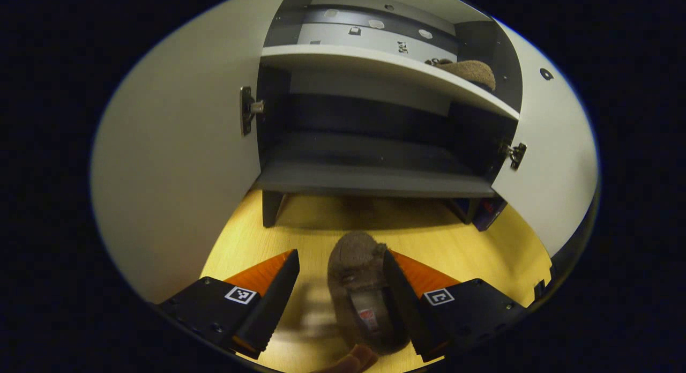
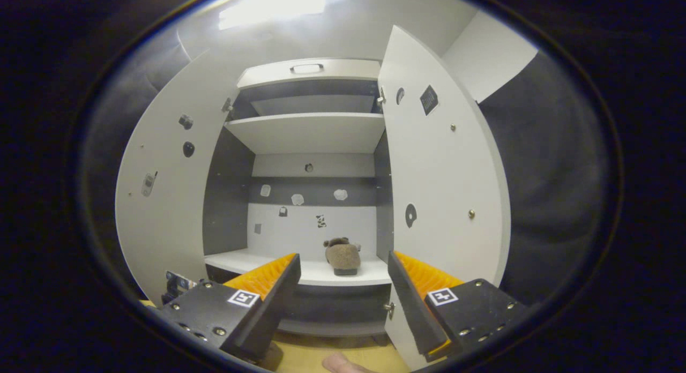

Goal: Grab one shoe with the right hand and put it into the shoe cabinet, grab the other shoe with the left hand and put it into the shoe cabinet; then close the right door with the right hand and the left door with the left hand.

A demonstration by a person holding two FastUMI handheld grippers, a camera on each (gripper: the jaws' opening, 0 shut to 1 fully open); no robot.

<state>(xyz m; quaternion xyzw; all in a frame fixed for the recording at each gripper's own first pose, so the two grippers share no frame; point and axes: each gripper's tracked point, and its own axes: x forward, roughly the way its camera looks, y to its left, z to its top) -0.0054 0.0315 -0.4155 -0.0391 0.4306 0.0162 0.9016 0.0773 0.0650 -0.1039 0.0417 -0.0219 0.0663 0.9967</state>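
A brown fuzzy slipper (image 1: pixel 356 287) lies on the yellow wooden floor (image 1: pixel 482 244), toe toward the shoe cabinet. My left gripper (image 1: pixel 340 256) is open around it: one finger is against the slipper's right side, the other stands well clear on its left. The second brown slipper (image 1: pixel 469 70) (image 2: pixel 343 256) rests on the cabinet's white middle shelf (image 2: pixel 321 274), toward the right. My right gripper (image 2: pixel 344 259) hovers open and empty in front of that shelf. Both cabinet doors stand wide open.
The left door (image 1: pixel 177 174) (image 2: pixel 161 201) and right door (image 1: pixel 552 164) (image 2: pixel 439 174) flank the opening. The grey bottom shelf (image 1: pixel 375 177) is bare. The cabinet stands on short legs (image 1: pixel 270 207). A person's fingertip (image 1: pixel 353 359) shows at the bottom edge.
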